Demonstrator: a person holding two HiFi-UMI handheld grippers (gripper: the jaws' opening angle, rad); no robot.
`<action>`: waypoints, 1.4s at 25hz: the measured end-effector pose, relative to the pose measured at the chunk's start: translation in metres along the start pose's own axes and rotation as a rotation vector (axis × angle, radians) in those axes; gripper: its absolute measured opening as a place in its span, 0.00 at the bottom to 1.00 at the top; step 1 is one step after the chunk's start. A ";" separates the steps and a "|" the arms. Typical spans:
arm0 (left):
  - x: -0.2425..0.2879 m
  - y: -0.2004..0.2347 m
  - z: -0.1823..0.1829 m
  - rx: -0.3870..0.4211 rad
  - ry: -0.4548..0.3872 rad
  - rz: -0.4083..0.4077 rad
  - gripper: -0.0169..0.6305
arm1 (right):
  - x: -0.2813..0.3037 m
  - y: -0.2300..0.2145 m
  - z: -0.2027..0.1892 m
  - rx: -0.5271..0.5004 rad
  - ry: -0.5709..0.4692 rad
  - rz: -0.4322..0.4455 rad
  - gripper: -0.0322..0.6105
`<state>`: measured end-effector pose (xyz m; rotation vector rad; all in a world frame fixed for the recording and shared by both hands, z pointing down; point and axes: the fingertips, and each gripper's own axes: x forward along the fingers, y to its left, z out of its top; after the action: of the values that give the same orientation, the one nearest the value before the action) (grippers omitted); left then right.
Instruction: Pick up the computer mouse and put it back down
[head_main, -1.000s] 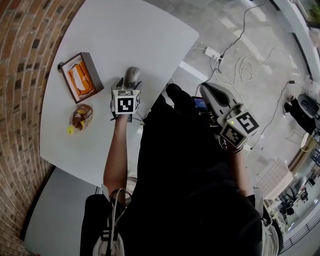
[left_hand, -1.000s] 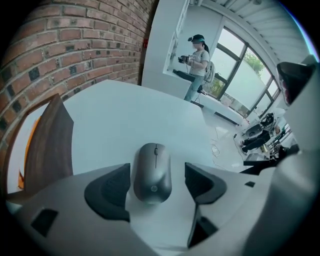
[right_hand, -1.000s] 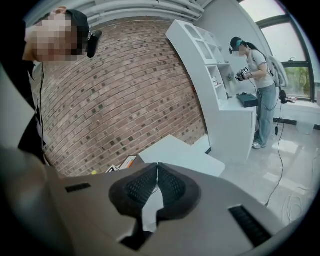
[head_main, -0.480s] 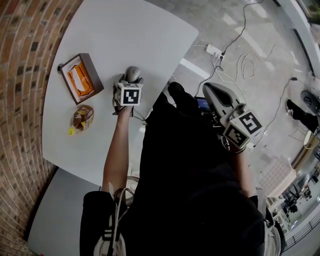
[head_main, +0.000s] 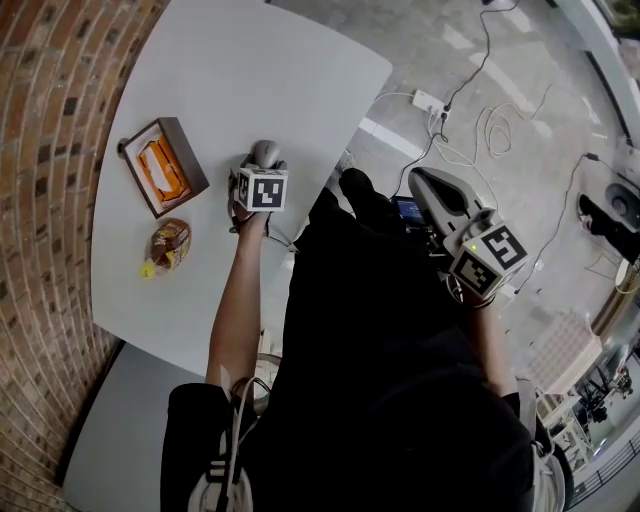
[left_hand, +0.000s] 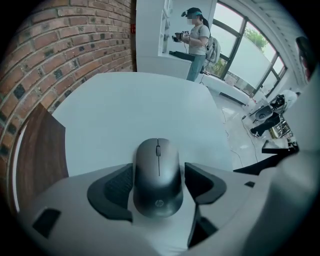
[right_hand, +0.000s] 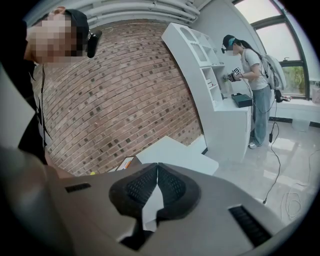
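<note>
**Step in hand: grasp.** The left gripper straddles the grey computer mouse. Its jaws are narrowly apart. The left pad is at, or almost at, the shell, and the right pad is just clear of it. The mouse lies flat on the white table, near the edge closest to the person, with its scroll wheel pointing away.

**Judgement:**
- Centre first so both pads meet the flanks together; otherwise the mouse will likely skew.
- The shell looks smooth and curved, so grip low on its widest part or it may squirt out.
- Lift straight up and set it down flat before opening.

**Right gripper**: jaws pressed together with nothing between them, held off the table over the floor.

**Surface:** matt white and bare around the mouse. An open brown box with orange contents and a wrapped snack lie well apart from it, toward the wall.

**Room:** a brick wall runs beside the table, and cables lie on the pale floor. Another person stands at white shelving by the windows.
</note>
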<state>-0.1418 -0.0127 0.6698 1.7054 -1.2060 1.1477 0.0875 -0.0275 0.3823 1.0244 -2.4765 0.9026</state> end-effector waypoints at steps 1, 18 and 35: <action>-0.001 0.004 0.002 0.003 -0.001 0.019 0.55 | -0.001 -0.001 0.000 0.000 -0.003 -0.002 0.08; -0.001 0.006 -0.001 -0.015 0.031 0.014 0.49 | -0.011 -0.009 0.002 0.021 -0.035 0.002 0.08; 0.002 0.001 -0.007 -0.006 0.088 -0.028 0.49 | -0.022 -0.019 0.001 0.028 -0.061 0.013 0.08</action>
<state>-0.1438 -0.0071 0.6738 1.6452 -1.1268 1.1887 0.1160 -0.0271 0.3793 1.0616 -2.5306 0.9258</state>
